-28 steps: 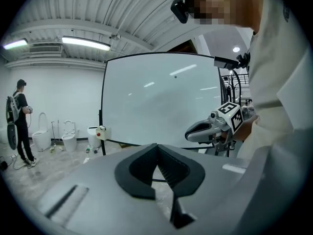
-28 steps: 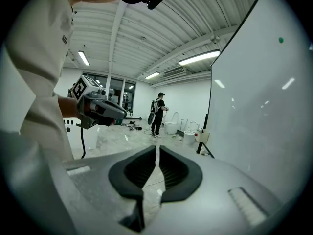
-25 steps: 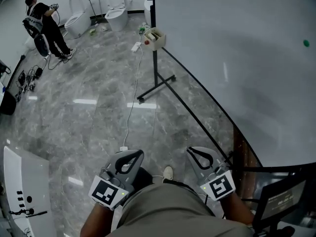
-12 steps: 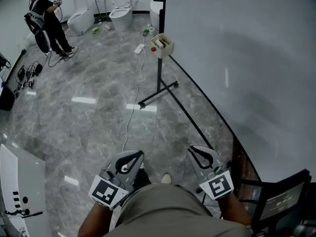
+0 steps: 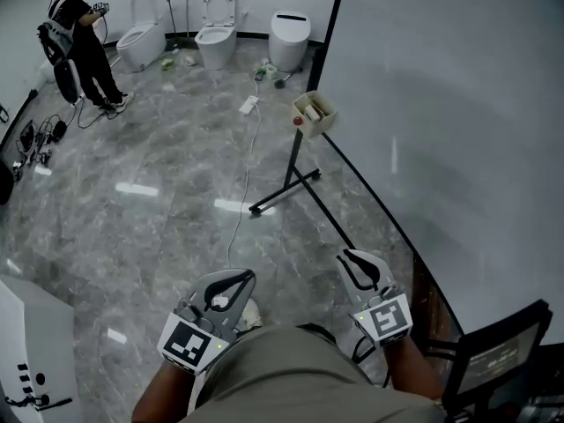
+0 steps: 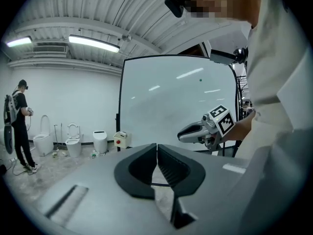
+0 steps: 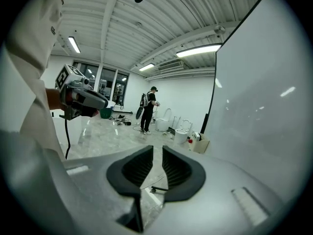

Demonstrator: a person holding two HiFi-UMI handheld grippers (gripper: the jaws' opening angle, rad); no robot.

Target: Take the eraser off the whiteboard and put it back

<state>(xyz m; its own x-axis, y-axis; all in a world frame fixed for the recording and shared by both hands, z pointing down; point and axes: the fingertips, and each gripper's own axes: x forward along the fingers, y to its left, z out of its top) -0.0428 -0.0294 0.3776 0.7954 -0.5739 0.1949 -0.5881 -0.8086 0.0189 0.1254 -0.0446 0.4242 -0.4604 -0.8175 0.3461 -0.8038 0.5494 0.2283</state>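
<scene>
Grey marble floor (image 5: 159, 218) ahead, crossed by a white cable (image 5: 240, 201) running off toward three toilets (image 5: 216, 38) at the far wall. Far left, a person (image 5: 75, 42) in black, standing, well apart. Along the right, the whiteboard (image 5: 458, 104), upright on a black stand (image 5: 286, 183), one foot of it splayed across the floor. A beige box (image 5: 314, 113) with a red button hung at the board's far lower corner.

Eraser not made out in any view. One small dark dot (image 6: 200, 80) high on the board, too small to tell what. No heading or long axis to be read.

Left gripper (image 5: 236, 276) low before the waist, aimed forward and a little down, marker cube nearest the body, jaws pressed together on nothing. Right gripper (image 5: 346, 256) level with it and nearer the board, same aim, jaws opening, a slim gap between the pads with only floor seen through it. Forearms tucked close at either side of the body.
</scene>
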